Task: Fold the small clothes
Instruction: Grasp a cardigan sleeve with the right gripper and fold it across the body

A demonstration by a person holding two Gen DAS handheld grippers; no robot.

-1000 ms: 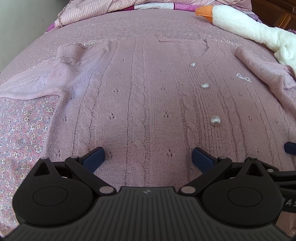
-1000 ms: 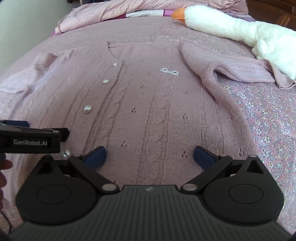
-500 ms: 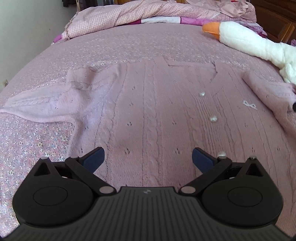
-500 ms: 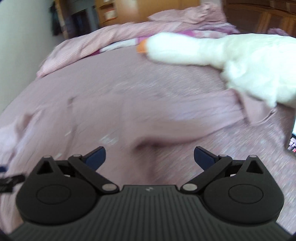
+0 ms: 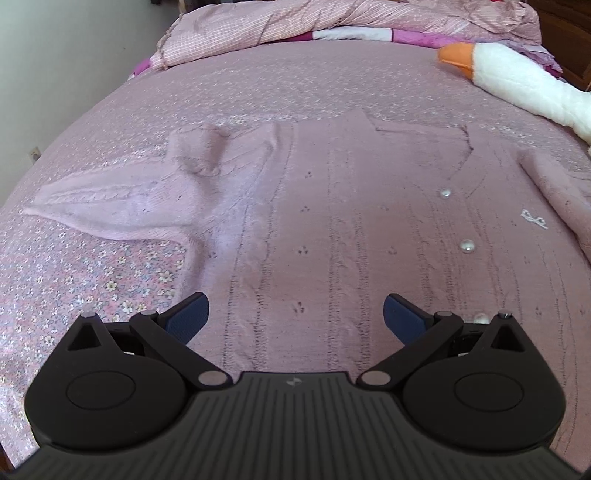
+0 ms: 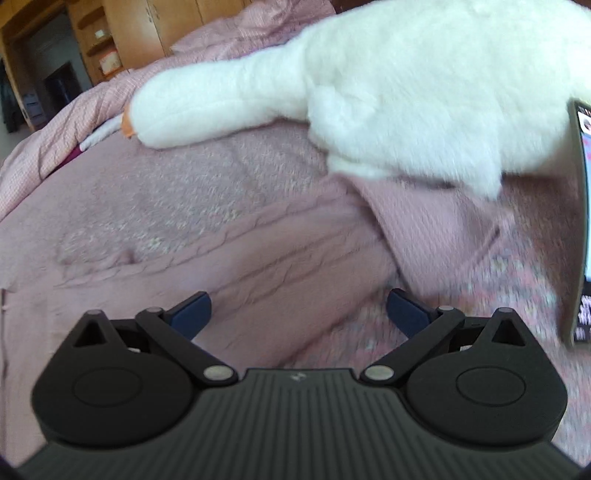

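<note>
Bedroom, pink floral bedspread fills both views, rumpled quilt at the far end, wooden cupboards behind in right wrist view. Pink knit cardigan lies flat, face up, buttons visible, its sleeve spread out toward the bed's left side. Left gripper hovers low over the hem, jaws wide apart, holding nothing. Right gripper also spread and empty, aimed at the other sleeve; view is motion-blurred. Risks, as I judge them: cuff end of that sleeve runs under or against the white plush goose, can't tell which, so a pull may drag the toy or snag. Loose knit could stretch or bunch if pinched thin. A screen-like device stands near the right edge, easy to knock. Open room: plenty on the left and toward the quilt; right side crowded.
</note>
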